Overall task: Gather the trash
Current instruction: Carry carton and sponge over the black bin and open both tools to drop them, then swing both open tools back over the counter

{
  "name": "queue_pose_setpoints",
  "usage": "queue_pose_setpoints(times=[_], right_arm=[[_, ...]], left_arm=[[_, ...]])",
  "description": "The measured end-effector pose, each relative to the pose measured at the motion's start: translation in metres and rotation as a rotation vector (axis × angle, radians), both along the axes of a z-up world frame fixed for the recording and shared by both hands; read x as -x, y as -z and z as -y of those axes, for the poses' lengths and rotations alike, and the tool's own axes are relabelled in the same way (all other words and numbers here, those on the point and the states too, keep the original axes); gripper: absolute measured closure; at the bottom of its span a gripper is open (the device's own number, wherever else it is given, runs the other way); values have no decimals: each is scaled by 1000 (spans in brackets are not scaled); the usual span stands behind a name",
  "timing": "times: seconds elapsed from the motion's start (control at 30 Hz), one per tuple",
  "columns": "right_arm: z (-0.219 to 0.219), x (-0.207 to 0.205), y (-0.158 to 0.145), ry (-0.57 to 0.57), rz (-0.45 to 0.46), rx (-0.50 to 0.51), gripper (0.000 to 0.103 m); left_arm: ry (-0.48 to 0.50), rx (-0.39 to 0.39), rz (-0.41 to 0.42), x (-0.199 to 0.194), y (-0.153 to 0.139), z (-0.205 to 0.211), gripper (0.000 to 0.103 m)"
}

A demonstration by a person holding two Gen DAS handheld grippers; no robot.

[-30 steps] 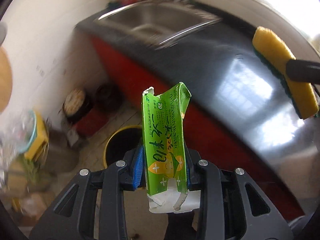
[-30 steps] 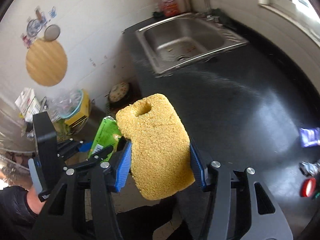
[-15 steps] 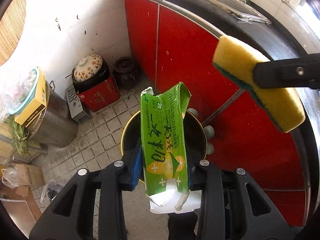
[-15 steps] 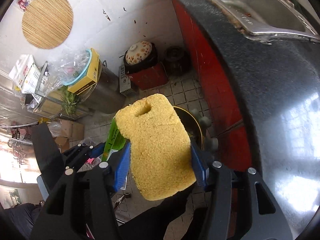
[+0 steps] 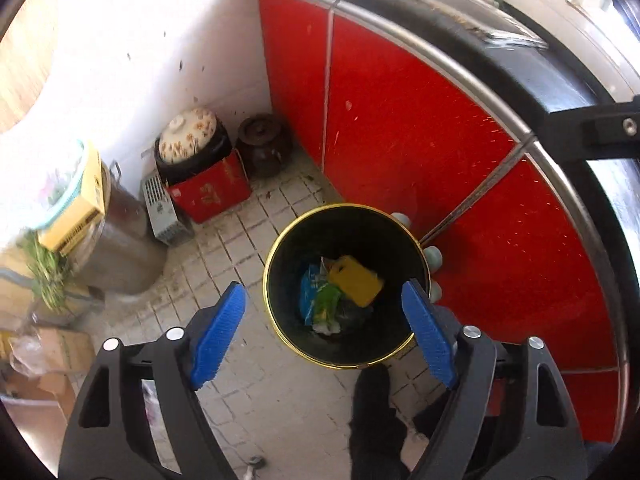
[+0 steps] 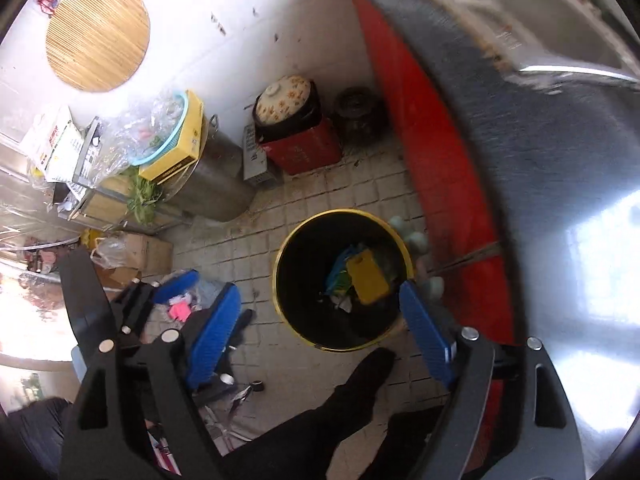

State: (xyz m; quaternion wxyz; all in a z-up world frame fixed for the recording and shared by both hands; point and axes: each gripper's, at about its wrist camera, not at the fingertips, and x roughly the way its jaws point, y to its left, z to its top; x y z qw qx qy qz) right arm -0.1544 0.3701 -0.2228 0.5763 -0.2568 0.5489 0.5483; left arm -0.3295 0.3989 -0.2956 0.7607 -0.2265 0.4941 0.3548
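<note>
A black bin with a yellow rim point(image 5: 344, 205) stands on the tiled floor by the red cabinet. A yellow sponge point(image 5: 354, 286) lies inside it on a green carton point(image 5: 326, 304) and a blue wrapper point(image 5: 307, 289). My left gripper point(image 5: 323, 336) hangs above the bin, its jaws opening with nothing between them. In the right wrist view the same bin point(image 6: 276, 276) holds the sponge point(image 6: 367, 276). My right gripper point(image 6: 320, 338) is over it, jaws also opening and empty. The left gripper's blue pad point(image 6: 176, 284) shows at the left there.
Red cabinet doors point(image 5: 400, 128) and a dark counter point(image 6: 540, 200) run along the right. A lidded clay pot point(image 5: 188, 140) on a red box, a dark jar point(image 5: 264, 144) and a steel pot point(image 6: 220, 184) stand by the wall. A person's dark leg point(image 6: 352, 392) is below the bin.
Both grippers swung from the counter down over the bin, then opened. The green carton and the yellow sponge have left the jaws and now lie in the bin.
</note>
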Motion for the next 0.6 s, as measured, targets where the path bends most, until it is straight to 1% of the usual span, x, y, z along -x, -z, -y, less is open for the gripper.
queue_pose_setpoints(times=[0.03, 0.13, 0.23, 0.27, 0.33, 0.37, 0.4, 0.43, 0.57, 0.6], right_arm=[[12, -8, -12, 24, 14, -22, 21], [59, -40, -52, 125, 73, -86, 19], [126, -80, -93, 276, 169, -134, 18], [152, -95, -106, 342, 205, -144, 18], [203, -119, -126, 469, 260, -154, 16], [224, -129, -133, 521, 280, -157, 16], [261, -144, -143, 618, 320, -152, 16], [282, -151, -149, 671, 340, -147, 16], [393, -180, -164, 929, 400, -109, 16], [412, -182, -164, 964, 403, -107, 16]], left_arm=[[18, -12, -1, -4, -7, 4, 22], [124, -74, 16, -33, -43, 22, 17], [236, -119, 54, -72, -77, 44, 16], [298, -130, 83, -95, -93, 56, 14], [380, -134, 123, -126, -111, 73, 13], [434, -132, 143, -148, -121, 86, 11], [483, -124, 153, -168, -128, 98, 11], [554, -108, 168, -194, -136, 115, 11], [741, -97, 223, -259, -162, 176, 11], [781, -101, 235, -272, -169, 193, 11]])
